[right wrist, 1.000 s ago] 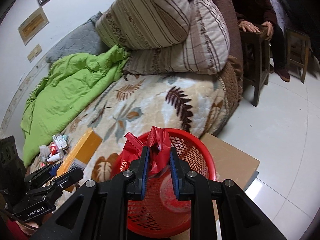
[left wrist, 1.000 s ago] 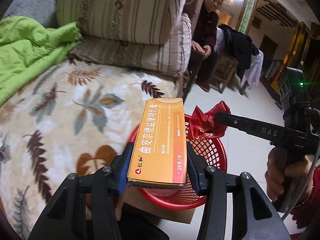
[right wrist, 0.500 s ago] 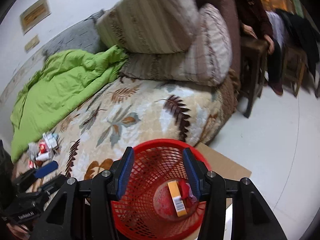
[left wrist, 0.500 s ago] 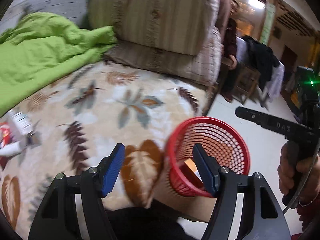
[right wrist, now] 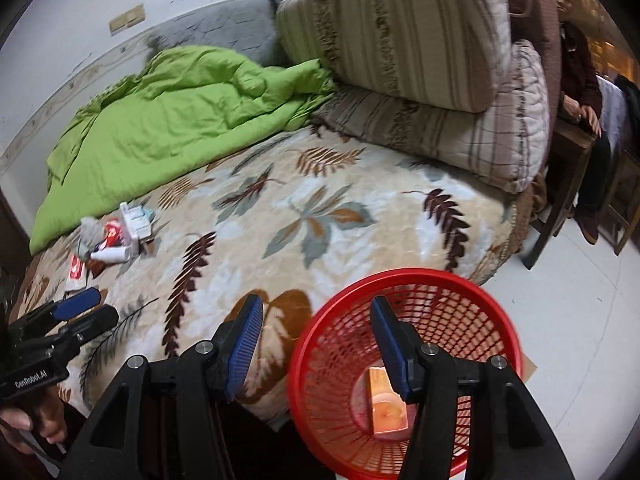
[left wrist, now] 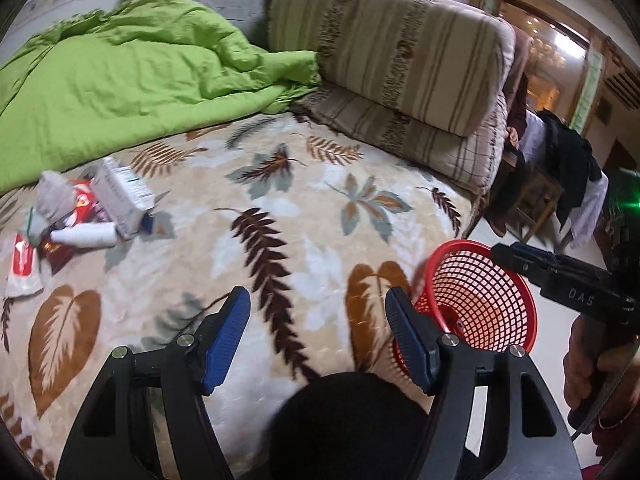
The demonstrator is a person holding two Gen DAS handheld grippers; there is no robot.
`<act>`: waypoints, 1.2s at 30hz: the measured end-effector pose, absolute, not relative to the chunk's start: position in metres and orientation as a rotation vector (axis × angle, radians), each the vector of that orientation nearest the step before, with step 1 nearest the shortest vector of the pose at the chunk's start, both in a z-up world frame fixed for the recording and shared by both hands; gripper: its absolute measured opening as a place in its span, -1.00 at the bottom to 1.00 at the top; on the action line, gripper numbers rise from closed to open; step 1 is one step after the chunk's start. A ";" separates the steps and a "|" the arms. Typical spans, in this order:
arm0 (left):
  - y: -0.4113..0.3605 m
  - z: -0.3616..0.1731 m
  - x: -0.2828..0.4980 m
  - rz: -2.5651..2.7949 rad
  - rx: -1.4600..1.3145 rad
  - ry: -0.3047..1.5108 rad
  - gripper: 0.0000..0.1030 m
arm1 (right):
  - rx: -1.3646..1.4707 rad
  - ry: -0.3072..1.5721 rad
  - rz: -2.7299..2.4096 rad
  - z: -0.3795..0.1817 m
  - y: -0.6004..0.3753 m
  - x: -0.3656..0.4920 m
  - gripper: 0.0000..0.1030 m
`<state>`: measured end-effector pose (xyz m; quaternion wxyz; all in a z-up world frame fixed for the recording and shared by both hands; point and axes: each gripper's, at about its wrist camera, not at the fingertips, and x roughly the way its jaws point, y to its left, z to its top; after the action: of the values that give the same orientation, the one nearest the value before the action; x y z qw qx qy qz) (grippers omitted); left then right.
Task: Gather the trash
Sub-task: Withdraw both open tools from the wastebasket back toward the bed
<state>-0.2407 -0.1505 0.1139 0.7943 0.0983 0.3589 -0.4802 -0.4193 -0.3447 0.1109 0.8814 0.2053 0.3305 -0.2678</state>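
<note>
A red mesh basket (right wrist: 472, 300) stands on the floor beside the bed; it also shows in the left wrist view (left wrist: 516, 276). An orange box (right wrist: 386, 404) lies inside it. My left gripper (left wrist: 318, 336) is open and empty above the leaf-patterned blanket (left wrist: 280, 208). My right gripper (right wrist: 316, 346) is open and empty over the basket's left rim. A pile of trash (left wrist: 80, 212) lies on the blanket at the left: a white box (left wrist: 120, 196), a white bottle (left wrist: 86, 236), red wrappers. The pile also shows in the right wrist view (right wrist: 112, 240).
A green quilt (left wrist: 120, 80) lies bunched at the back of the bed. Two striped pillows (left wrist: 400, 64) are stacked at the bed's right end. A seated person (right wrist: 584, 80) and wooden stools are beyond the bed. Cardboard lies under the basket.
Both grippers let go: the orange box and the red wrapper dropped into the basket. Both grippers opened and swung left toward the bed and the trash pile.
</note>
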 end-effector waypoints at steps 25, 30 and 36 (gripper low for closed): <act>-0.062 0.116 -0.182 -0.806 0.073 0.768 0.34 | 0.255 0.756 -0.292 0.112 -0.263 -0.307 0.19; -0.048 0.118 -0.177 -0.767 0.058 0.765 0.34 | 0.226 0.757 -0.228 0.114 -0.241 -0.285 0.19; -0.032 0.127 -0.176 -0.724 0.042 0.752 0.34 | 0.188 0.747 -0.156 0.118 -0.217 -0.267 0.19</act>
<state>-0.1758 -0.0323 0.1269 0.8667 0.0201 0.3592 -0.3456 -0.2666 -0.2170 0.1184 0.9238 0.0917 0.3640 -0.0758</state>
